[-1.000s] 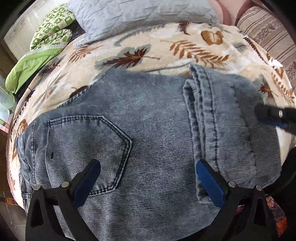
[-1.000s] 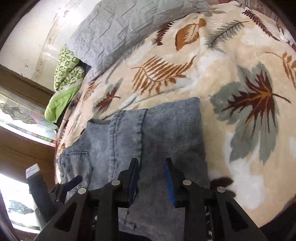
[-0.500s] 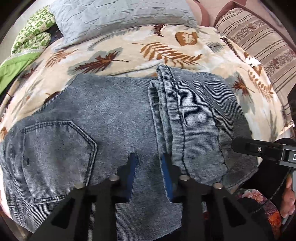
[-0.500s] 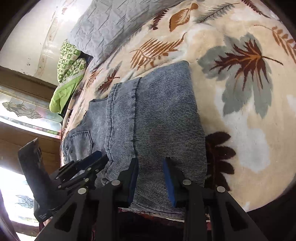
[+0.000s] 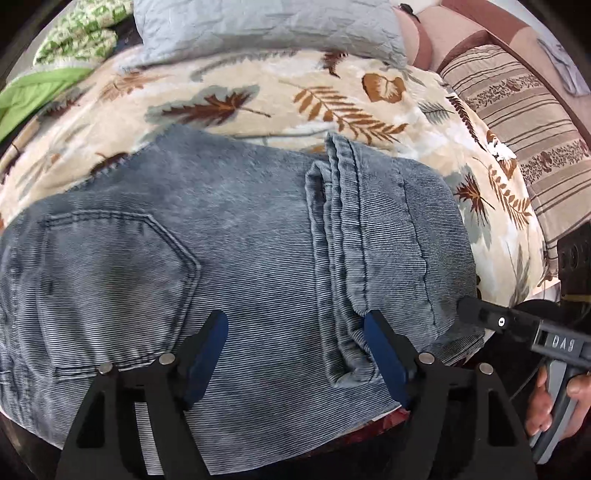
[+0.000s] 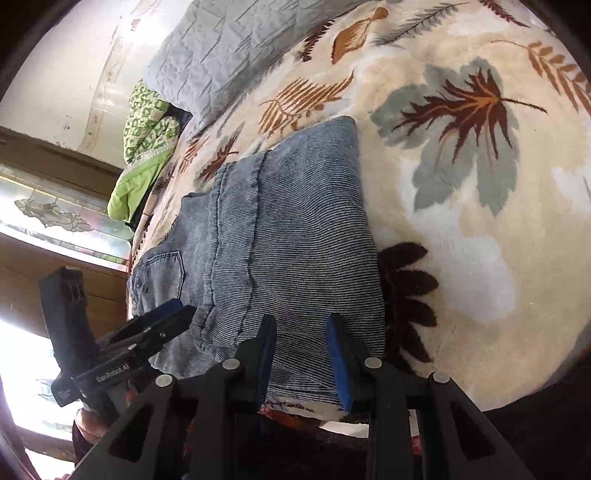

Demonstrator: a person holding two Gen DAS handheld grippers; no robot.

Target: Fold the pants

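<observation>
Blue denim pants (image 5: 258,236) lie folded on a leaf-print blanket (image 5: 314,96), with a back pocket (image 5: 110,273) at the left and the leg hems (image 5: 343,229) laid over the right part. My left gripper (image 5: 295,350) points steeply down over the near edge. Its jaws are opening, with flat denim under them and no fabric pinched; the right pad sits by the hem fold. Just off the pants' right near corner is my right gripper (image 5: 476,314). In its own view my right gripper (image 6: 301,354) hovers over the folded legs (image 6: 295,236), jaws narrowly apart and empty. My left gripper (image 6: 170,314) shows at the left.
A grey quilted pillow (image 5: 266,26) and green bedding (image 5: 55,62) lie at the far side, and a striped cushion (image 5: 517,99) at the right. A hand (image 5: 554,398) grips the right gripper's handle. A wooden window frame (image 6: 55,236) stands beyond the bed's left edge.
My left gripper went from wide open to shut on nothing above the denim, and its jaws now stand apart again. The right gripper has drawn closer to the pants' near right edge.
</observation>
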